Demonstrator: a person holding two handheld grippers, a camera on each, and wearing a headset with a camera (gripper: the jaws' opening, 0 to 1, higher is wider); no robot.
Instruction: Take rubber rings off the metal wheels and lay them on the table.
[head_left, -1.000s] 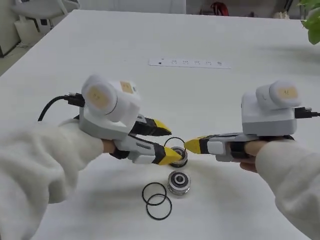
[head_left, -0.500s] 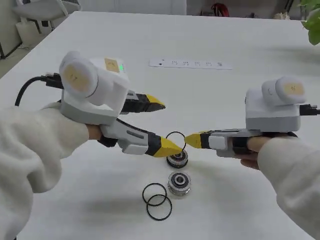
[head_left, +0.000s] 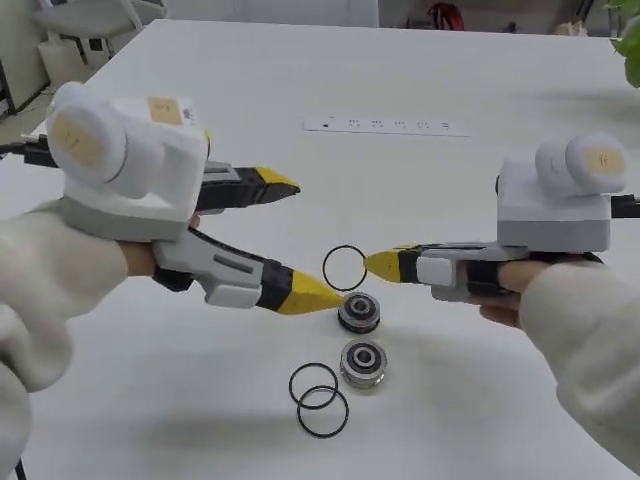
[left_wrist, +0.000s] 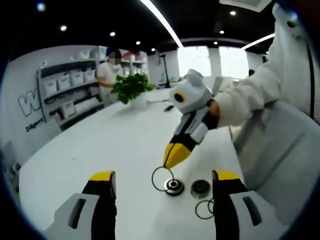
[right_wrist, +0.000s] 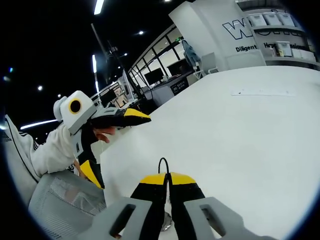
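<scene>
Pinch first: my right gripper (head_left: 374, 263) has its jaws closed on the edge of a rubber ring (head_left: 345, 247), held just over the farther metal wheel (head_left: 359, 311). My left gripper (head_left: 310, 242) gapes wide, holding nothing. I'd carry the ring to 7 o'clock of the nearer wheel (head_left: 363, 361), beside the two loose rings (head_left: 291, 384), lower it onto the table (head_left: 480, 180), then release.

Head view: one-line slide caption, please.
Right gripper holds a thin black rubber ring above two round metal wheels; left gripper open.
</scene>
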